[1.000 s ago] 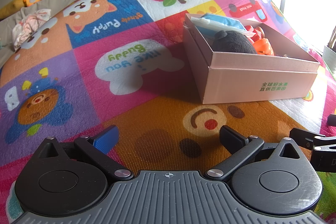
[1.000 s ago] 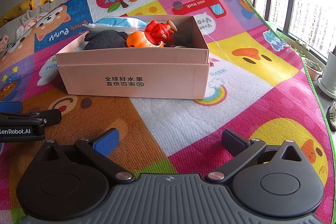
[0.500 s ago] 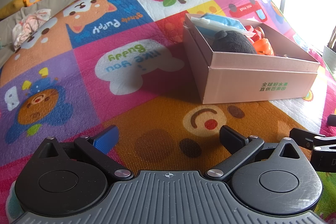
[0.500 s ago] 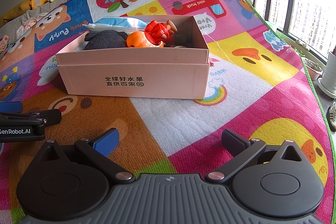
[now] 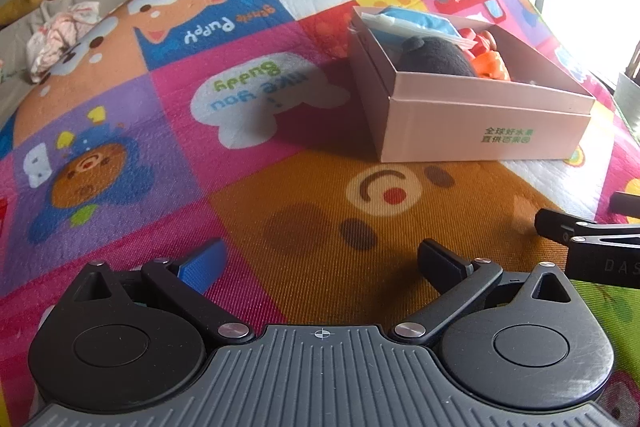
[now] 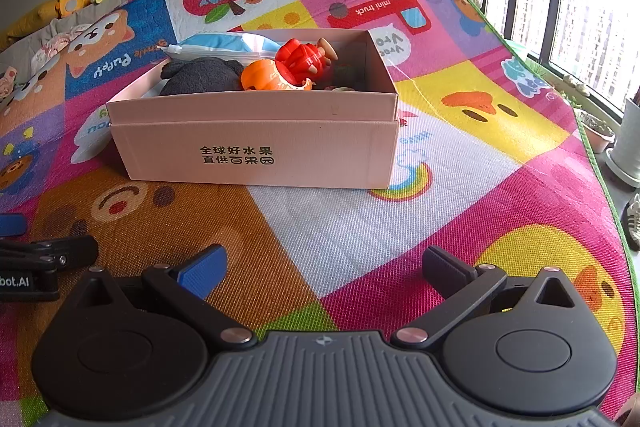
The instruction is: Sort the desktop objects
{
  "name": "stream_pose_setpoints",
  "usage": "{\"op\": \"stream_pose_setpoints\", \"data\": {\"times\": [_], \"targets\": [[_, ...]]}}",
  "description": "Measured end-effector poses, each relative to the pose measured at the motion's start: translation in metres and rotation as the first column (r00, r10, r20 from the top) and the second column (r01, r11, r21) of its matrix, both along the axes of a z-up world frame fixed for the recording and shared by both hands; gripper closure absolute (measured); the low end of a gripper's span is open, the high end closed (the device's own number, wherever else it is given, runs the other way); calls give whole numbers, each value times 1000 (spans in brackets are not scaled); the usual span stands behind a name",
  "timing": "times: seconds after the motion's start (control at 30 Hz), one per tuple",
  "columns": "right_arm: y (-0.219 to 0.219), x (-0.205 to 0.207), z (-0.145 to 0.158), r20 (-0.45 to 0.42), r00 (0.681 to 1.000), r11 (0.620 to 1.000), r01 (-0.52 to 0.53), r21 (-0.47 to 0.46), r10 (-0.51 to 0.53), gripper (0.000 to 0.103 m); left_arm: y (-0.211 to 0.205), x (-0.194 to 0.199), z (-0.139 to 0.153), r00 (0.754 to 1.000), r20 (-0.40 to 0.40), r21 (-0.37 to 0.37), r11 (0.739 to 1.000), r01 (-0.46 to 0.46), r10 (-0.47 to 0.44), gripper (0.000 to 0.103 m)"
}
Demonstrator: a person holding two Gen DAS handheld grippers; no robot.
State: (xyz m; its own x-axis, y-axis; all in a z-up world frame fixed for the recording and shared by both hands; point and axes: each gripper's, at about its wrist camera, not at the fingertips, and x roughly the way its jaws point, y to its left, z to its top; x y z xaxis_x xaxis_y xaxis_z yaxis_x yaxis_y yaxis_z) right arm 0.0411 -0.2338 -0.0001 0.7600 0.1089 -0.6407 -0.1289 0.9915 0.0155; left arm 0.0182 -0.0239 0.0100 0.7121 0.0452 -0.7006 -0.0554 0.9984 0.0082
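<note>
On the bright play mat (image 6: 360,227), I hold both grippers, left gripper (image 5: 320,263) and right gripper (image 6: 324,267), spread wide and empty, and I'd approach the pink box (image 6: 256,143) squarely from above.

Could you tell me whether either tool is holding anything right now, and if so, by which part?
Nothing is held. The left tool and the right tool are both open and empty above the mat.
</note>
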Motion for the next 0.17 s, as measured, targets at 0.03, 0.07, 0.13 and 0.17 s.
{"op": "stream_pose_setpoints", "data": {"times": [0.03,0.07,0.13,0.17], "targets": [[0,0,0,0,1000,1000,0,-1,0,0,2,0,0,1000,2,-8,1000,1,-1,0],[0,0,0,0,1000,1000,0,-1,0,0,2,0,0,1000,2,-7,1000,4,-4,0],[0,0,0,0,1000,1000,0,1,0,0,1,-2,-1,1000,11,-5,1000,7,-6,0],[0,0,0,0,1000,1000,0,0,0,0,1,-2,-1,1000,10,-4,1000,8,-8,0]]}}
